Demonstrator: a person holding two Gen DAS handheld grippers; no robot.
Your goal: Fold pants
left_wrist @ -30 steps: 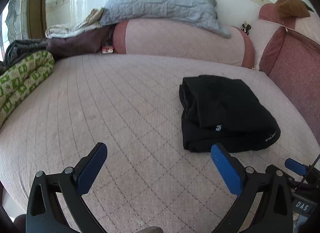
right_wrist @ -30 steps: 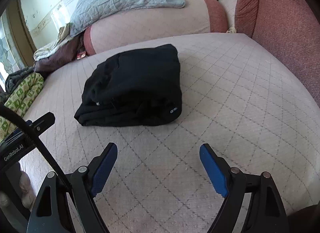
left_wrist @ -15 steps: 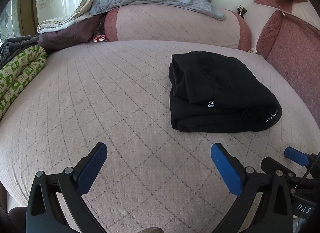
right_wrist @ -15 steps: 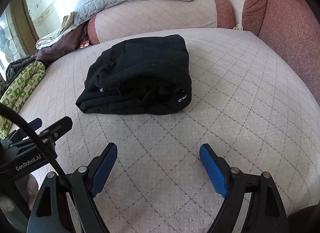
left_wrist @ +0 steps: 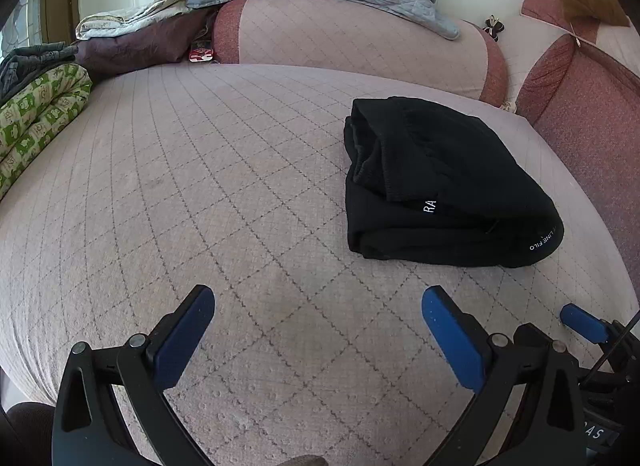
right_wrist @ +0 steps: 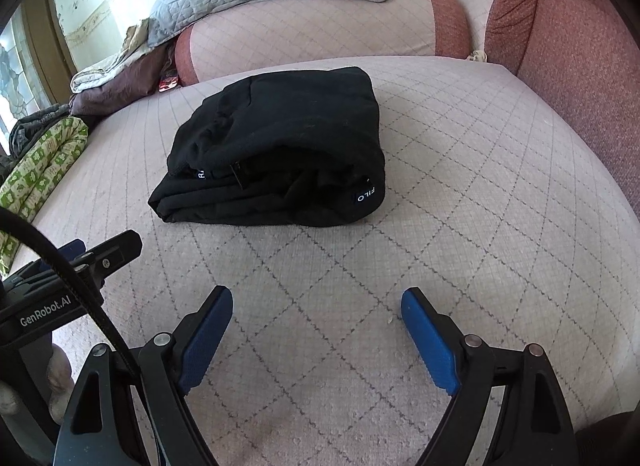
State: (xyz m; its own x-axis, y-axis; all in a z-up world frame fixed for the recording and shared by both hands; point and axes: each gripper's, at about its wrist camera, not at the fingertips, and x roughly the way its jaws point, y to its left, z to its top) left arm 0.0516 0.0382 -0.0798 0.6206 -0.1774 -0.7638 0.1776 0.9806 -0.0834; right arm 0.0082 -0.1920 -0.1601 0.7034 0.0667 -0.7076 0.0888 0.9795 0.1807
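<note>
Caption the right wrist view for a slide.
Open right claw hovers over the quilted pink bed cover, short of the folded black fabric pants.

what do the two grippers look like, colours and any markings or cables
Both the left gripper and right gripper have black plastic frames, silver rivets and blue ribbed pads. White "GenRobot.AI" lettering marks the left one's body, seen from the right wrist, where a black cable arcs.

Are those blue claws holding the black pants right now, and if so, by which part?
Nothing is held. The left gripper and right gripper are both open over the bedcover, short of the folded pants.
</note>
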